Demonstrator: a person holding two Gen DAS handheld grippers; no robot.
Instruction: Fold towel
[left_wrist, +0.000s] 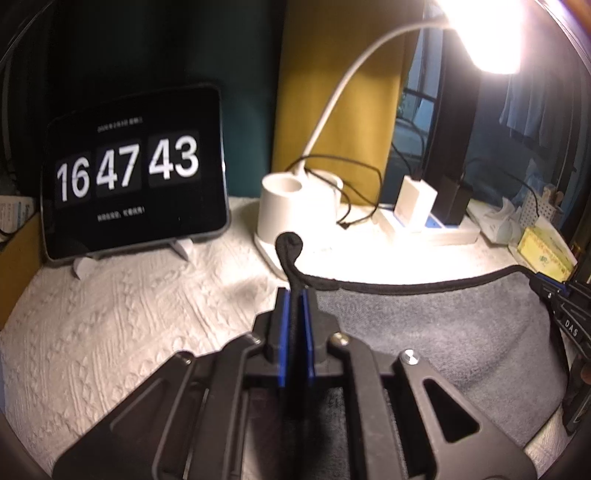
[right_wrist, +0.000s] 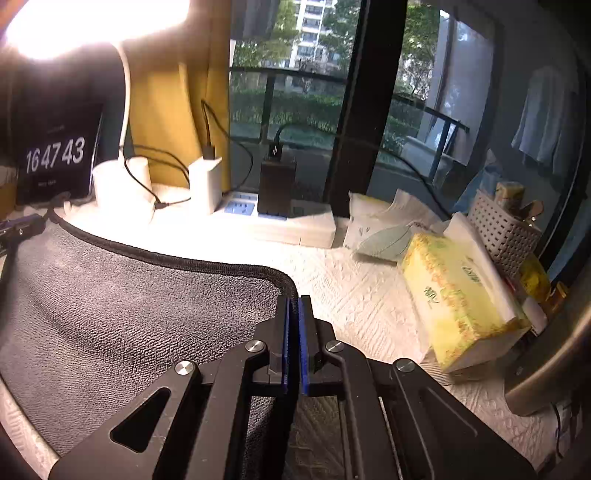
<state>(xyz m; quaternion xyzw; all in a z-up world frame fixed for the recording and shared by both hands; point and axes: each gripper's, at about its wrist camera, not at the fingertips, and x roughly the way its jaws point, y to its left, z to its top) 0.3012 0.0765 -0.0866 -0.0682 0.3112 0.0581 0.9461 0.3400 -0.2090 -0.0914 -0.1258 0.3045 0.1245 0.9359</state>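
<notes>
Holding: grey towel (right_wrist: 122, 314) lies over the white tabletop (left_wrist: 110, 325), its far black-trimmed edge lifted at both corners
Left tongs (left_wrist: 294, 295): pressed together on the left corner; trim curls up past the tips
Right tongs (right_wrist: 293, 301): pinching the right corner; you hold both level, pointing forward
Risk: thin grip on trim may slip; carrying forward could snag the lamp base (left_wrist: 284, 206) or its cable (left_wrist: 354, 195)
</notes>
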